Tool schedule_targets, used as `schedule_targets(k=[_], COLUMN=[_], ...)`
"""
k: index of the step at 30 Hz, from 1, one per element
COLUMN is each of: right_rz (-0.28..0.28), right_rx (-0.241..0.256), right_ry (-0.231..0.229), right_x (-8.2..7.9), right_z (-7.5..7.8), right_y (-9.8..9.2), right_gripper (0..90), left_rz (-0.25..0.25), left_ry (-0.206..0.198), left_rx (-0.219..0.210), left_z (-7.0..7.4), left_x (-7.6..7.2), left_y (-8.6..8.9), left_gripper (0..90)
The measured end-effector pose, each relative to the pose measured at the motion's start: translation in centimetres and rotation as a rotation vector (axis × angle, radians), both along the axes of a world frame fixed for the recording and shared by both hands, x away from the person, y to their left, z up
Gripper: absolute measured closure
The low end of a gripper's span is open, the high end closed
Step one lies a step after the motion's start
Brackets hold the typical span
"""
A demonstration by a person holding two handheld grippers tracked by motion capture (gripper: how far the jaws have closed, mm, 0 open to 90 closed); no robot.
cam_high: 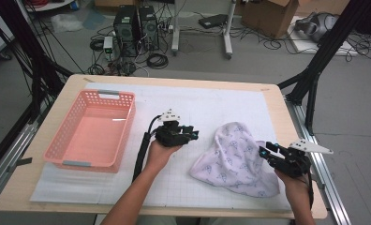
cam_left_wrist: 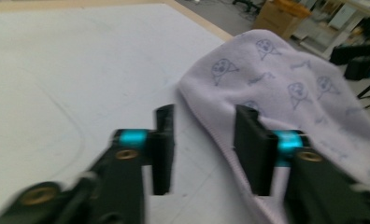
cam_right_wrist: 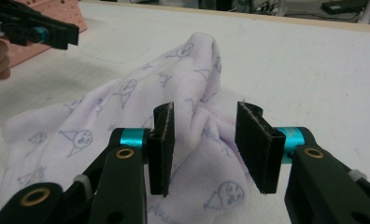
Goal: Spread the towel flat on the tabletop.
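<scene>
While the right gripper (cam_high: 267, 152) stands wide open over the near right edge of the lilac printed cloth (cam_high: 235, 157), holding nothing, the left gripper (cam_high: 193, 133) gapes empty at its left hem, with bare mat (cam_high: 197, 101) beyond and the pink basket (cam_high: 92, 129) far left.

- A pink plastic basket (cam_high: 91, 131) sits on the table to the left of the fingers, well apart from them, open side up.
- A white gridded mat (cam_high: 188, 108) lies under the fingers and covers most of the wooden table (cam_high: 273, 101).
- Beyond the fingers, on the floor, stand two black computer towers (cam_high: 137, 27) and a cardboard box (cam_high: 268, 16).
</scene>
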State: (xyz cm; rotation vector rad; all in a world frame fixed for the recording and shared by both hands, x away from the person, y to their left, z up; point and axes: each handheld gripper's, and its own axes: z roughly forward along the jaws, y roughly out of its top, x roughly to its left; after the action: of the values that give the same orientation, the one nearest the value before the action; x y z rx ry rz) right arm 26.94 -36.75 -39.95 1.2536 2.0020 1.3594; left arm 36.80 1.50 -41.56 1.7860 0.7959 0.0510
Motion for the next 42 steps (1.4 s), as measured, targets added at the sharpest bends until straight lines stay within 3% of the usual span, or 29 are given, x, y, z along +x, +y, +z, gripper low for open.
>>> schedule_targets(k=[5,10,11,13,14,15,18,20,21,25,29,33,37,39,42], right_rz=[-0.022,-0.043,-0.047,-0.051,-0.054,-0.056,-0.057,-0.059,-0.062,-0.075,-0.087,-0.068,-0.027,0.017,0.191], right_rx=[-0.010,-0.009,-0.006,-0.007,-0.007,-0.007,-0.008,-0.010,-0.008,-0.010,-0.027,-0.021,-0.059,-0.070,-0.111], right_ry=[0.014,0.010,0.011,0.010,0.010,0.010,0.006,0.005,0.008,0.007,0.010,-0.003,0.009,0.021,0.097], right_x=[0.0,-0.1,-0.1,-0.2,-0.2,-0.2,-0.1,0.0,0.1,0.6,1.2,2.6,5.0,6.3,8.4], right_z=[-0.2,-0.2,-0.1,-0.1,-0.1,-0.1,0.0,0.0,0.0,0.1,0.3,0.9,1.8,2.0,1.6], right_y=[-0.4,-1.2,-1.2,-1.4,-1.4,-1.5,-1.6,-1.5,-1.5,-1.0,-0.7,-0.1,1.6,2.8,5.1], right_gripper=[54.7,54.2,54.1,53.8,53.6,53.5,53.6,53.6,53.6,53.9,54.2,53.9,53.2,48.8,50.0], left_rz=[-0.083,-0.130,-0.146,-0.163,-0.159,-0.152,-0.096,-0.055,-0.055,0.017,0.065,0.055,0.041,0.030,0.026], left_ry=[0.049,0.057,0.040,-0.027,-0.058,-0.074,-0.117,-0.136,-0.136,-0.134,-0.133,-0.148,-0.135,-0.127,-0.122], left_rx=[0.033,0.072,0.082,0.129,0.147,0.149,0.105,0.105,0.105,0.099,0.096,0.128,0.159,0.154,0.155], left_z=[-1.5,-2.5,-2.5,-2.2,-1.9,-1.5,-0.2,0.3,0.3,0.4,0.0,-0.2,-0.8,-1.1,-1.5], left_x=[-0.5,-1.0,-1.1,-1.4,-1.6,-1.6,-1.9,-2.1,-2.1,-3.1,-5.2,-7.7,-9.2,-9.4,-9.5], left_y=[-3.6,-6.3,-6.4,-6.3,-6.1,-5.7,-3.5,-2.0,-2.0,2.0,5.1,7.3,8.3,8.6,8.6], left_gripper=[44.4,42.7,49.5,74.9,83.3,86.1,87.1,87.7,87.9,88.0,88.0,88.0,87.9,87.8,87.8])
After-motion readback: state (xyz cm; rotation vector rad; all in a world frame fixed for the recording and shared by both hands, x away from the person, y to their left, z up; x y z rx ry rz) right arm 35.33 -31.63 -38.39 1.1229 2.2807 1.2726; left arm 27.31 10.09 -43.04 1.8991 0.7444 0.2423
